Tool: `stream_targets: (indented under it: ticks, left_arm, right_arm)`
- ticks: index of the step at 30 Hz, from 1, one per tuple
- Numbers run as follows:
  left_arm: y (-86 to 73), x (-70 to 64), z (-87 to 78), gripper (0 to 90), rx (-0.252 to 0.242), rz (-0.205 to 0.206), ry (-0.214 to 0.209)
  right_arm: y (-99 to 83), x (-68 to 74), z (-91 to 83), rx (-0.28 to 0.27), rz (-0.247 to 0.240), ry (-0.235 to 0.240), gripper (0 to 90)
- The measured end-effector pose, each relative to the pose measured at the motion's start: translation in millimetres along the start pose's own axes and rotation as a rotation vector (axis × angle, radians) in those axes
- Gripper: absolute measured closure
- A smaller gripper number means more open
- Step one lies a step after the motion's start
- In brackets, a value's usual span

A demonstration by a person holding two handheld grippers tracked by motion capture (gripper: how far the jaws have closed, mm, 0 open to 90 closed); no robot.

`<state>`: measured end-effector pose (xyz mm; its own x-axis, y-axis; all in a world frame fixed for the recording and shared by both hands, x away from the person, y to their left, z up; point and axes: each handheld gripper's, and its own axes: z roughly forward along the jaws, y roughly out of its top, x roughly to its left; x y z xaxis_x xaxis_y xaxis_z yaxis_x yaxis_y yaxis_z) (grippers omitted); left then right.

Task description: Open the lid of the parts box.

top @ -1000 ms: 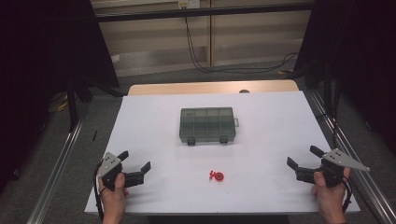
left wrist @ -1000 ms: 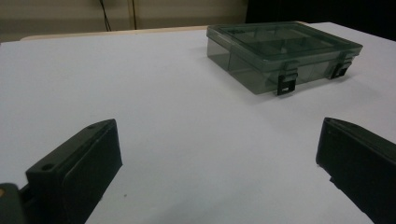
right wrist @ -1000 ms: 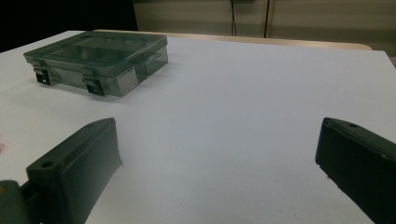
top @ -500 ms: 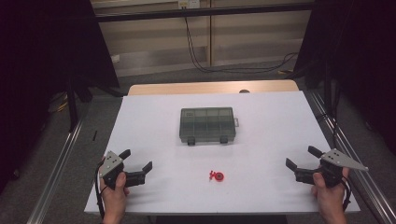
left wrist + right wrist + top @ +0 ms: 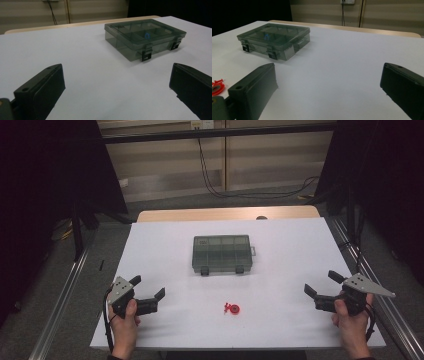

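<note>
A smoky clear compartment box (image 5: pixel 221 253) with two dark latches lies shut at the middle of the white table (image 5: pixel 280 250); it also appears as the box (image 5: pixel 143 37) and the box (image 5: pixel 274 38), with a small blue thing inside. A small red ring-shaped part (image 5: pixel 231 309) lies nearer the front, seen again as the red part (image 5: pixel 217 87). My left gripper (image 5: pixel 148 290) rests open at the front left, nothing between its jaws. My right gripper (image 5: pixel 325 284) rests open at the front right, also holding nothing.
A wooden table edge (image 5: pixel 227 213) shows behind the white surface. Metal rails (image 5: pixel 65 290) run along both sides. Cables (image 5: pixel 215 175) hang against the back wall. Wide bare table lies between the grippers and the box.
</note>
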<state>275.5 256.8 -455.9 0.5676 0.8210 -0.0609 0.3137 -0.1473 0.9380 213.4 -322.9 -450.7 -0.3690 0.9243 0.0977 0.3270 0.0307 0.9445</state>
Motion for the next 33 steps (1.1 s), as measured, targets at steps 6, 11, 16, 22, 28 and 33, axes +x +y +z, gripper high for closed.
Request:
stream_targets:
  ticks: [6,11,16,22,28,33]
  left_arm:
    - [8.6,-6.7,13.9,0.0,-0.004,-0.020,-0.015]
    - [13.9,-12.3,23.6,0.0,0.006,-0.001,-0.036]
    - [17.5,-17.0,32.5,0.0,0.021,0.009,-0.047]
    - [19.9,-25.8,45.3,0.0,0.035,0.038,-0.075]
    - [22.0,-27.6,53.2,0.0,0.037,0.027,-0.087]
    - [25.2,-31.8,61.4,0.0,0.047,0.017,-0.117]
  right_arm:
    - [7.0,1.3,7.2,0.010,-0.009,0.000,0.1]
    - [14.2,5.0,11.6,0.003,-0.017,0.013,0.3]
    - [19.8,9.5,18.3,0.002,-0.010,0.029,0.3]
    - [22.4,14.2,28.8,0.021,-0.024,0.049,0.0]
    - [25.4,22.4,40.1,0.047,-0.030,0.073,0.0]
    - [30.7,26.9,47.3,0.034,-0.015,0.095,0.0]
